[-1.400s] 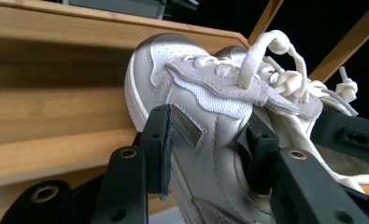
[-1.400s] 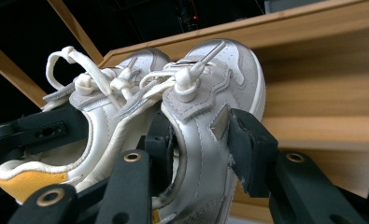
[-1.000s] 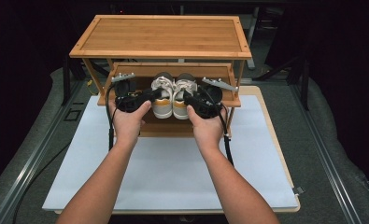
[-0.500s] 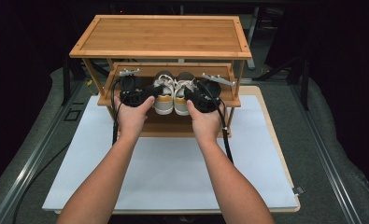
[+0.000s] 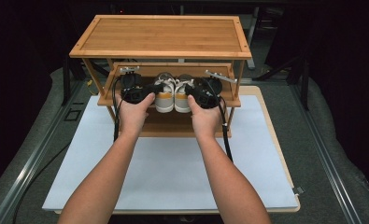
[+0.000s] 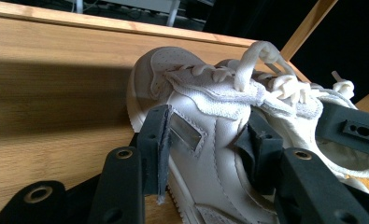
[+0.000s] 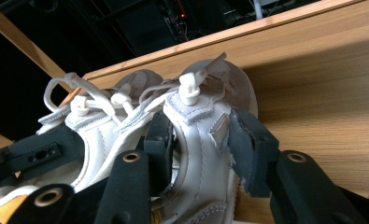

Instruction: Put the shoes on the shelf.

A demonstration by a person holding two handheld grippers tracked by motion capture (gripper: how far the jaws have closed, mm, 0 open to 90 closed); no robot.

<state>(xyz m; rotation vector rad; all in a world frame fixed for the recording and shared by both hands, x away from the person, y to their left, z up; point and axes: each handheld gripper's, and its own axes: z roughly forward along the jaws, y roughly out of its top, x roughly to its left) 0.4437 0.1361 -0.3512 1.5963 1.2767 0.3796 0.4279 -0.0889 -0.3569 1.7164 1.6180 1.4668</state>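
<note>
Two claws, left claw (image 6: 208,140) and right claw (image 7: 198,140), each clamp a white shoe (image 5: 165,95) on seemingly the middle wooden shelf (image 5: 222,100).

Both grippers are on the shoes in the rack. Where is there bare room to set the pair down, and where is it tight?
The wooden rack's top board is bare. The white mat in front of the rack is bare beyond the forearms. On the middle shelf, strips stay free outside each shoe. It is crowded at centre: the left gripper clamps the left white sneaker, the right gripper the right white sneaker.
</note>
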